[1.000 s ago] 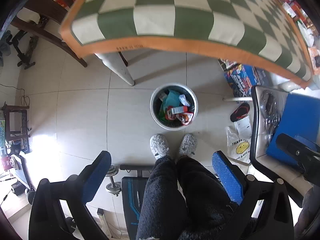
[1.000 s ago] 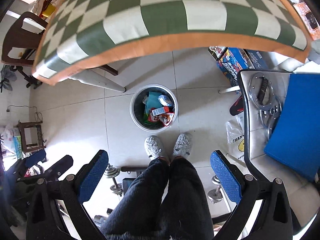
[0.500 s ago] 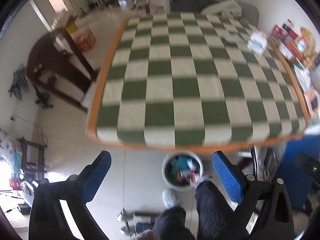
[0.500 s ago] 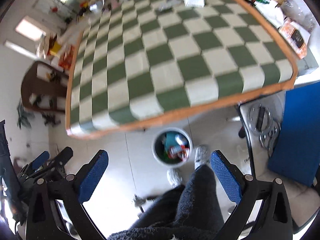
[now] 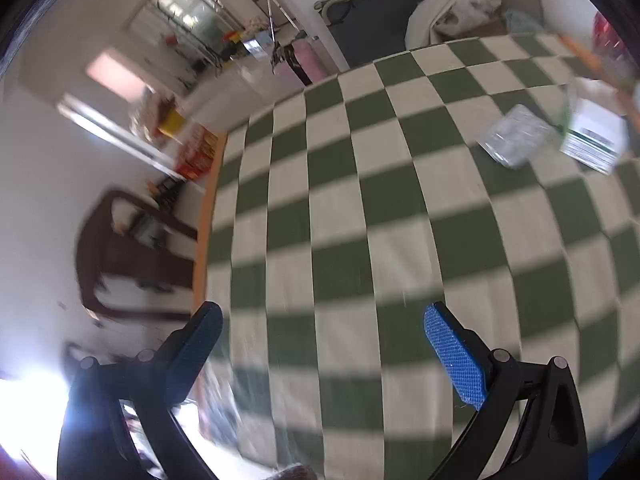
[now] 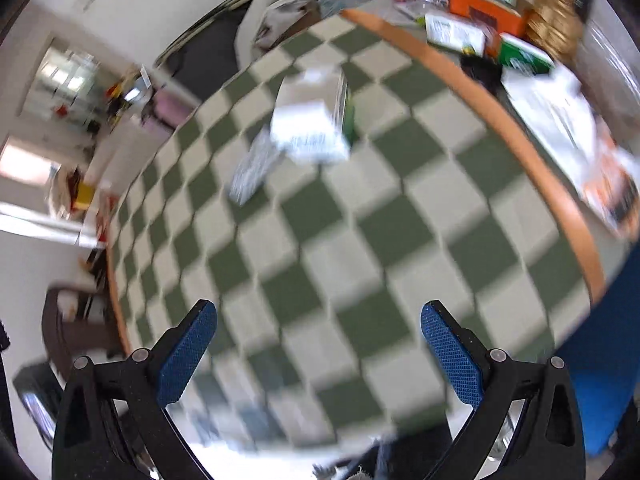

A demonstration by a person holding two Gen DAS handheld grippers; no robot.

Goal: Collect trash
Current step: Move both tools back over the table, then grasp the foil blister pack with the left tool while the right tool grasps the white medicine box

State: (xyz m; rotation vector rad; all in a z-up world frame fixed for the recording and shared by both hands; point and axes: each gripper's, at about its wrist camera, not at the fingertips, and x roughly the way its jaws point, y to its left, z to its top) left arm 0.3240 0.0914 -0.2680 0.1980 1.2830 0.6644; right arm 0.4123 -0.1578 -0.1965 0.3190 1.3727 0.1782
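Observation:
Both views now look over a green-and-white checked table (image 5: pixel 360 240) (image 6: pixel 340 260). A crumpled clear plastic wrapper (image 5: pixel 516 136) (image 6: pixel 252 168) lies on it, with a white and green carton (image 5: pixel 592 136) (image 6: pixel 312 124) just beside it. My left gripper (image 5: pixel 324 324) is open and holds nothing, well short of the wrapper. My right gripper (image 6: pixel 320 320) is open and holds nothing too, with both items far ahead of its fingers. The bin is out of view.
Cans, boxes and packets (image 6: pixel 480 12) crowd a surface past the table's orange right edge (image 6: pixel 540 184). A dark wooden chair (image 5: pixel 132 256) stands left of the table. A blue surface (image 6: pixel 600 360) lies at the right. Both views are motion-blurred.
Both grippers have swung up from the floor and the filled bin to the tabletop. The bin and the person's legs have left the views. Both grippers stay open.

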